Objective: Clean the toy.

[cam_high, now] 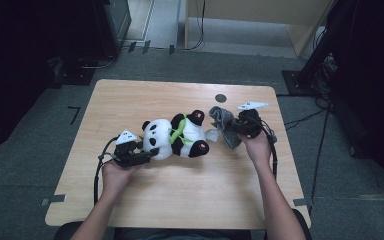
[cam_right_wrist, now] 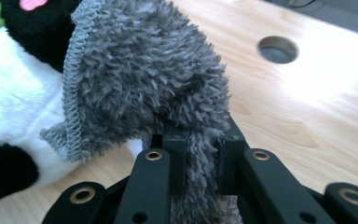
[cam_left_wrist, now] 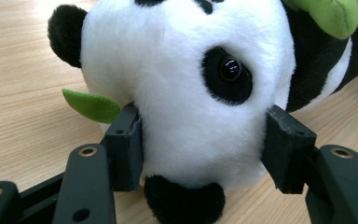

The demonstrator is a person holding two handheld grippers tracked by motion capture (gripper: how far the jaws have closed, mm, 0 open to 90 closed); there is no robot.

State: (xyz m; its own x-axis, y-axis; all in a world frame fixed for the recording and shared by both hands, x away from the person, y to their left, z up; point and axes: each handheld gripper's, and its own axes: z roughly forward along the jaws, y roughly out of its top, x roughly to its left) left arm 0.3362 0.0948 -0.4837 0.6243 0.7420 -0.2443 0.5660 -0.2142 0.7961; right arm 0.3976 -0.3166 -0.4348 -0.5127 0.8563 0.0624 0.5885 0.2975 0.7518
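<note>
Left gripper (cam_high: 152, 152):
- Sits at the left of the table (cam_high: 180, 200), in the person's left hand, jaws pointing right.
- Grasps the panda (cam_high: 177, 137) by the head.
- In the left gripper view, meets the white plush with one pad on each side, below the eye patch; takes the fur bulging out between the pads.
- Keeps one black ear just ahead of the jaw roots, low in that view.

Right gripper (cam_high: 230, 127):
- Sits right of centre, in the person's right hand, jaws pointing left towards the panda.
- Clenches tight on the cloth (cam_high: 222, 117), a grey fuzzy piece with a knitted edge.
- In the right gripper view, pinches a narrow fold between the pads; lets the rest stand up and flop over to the left, above the jaws.

Panda:
- Lies on its side at mid-table, head to the left, feet to the right.
- Carries green leaves (cam_left_wrist: 91, 105) at the head and across the chest.
- Rests on the wood between the two grippers.

Cloth:
- Hangs off the table top, just beside the panda's feet; contact with them not clear.
- Stands nearer the person than the round hole (cam_high: 220, 98) in the table.
</note>
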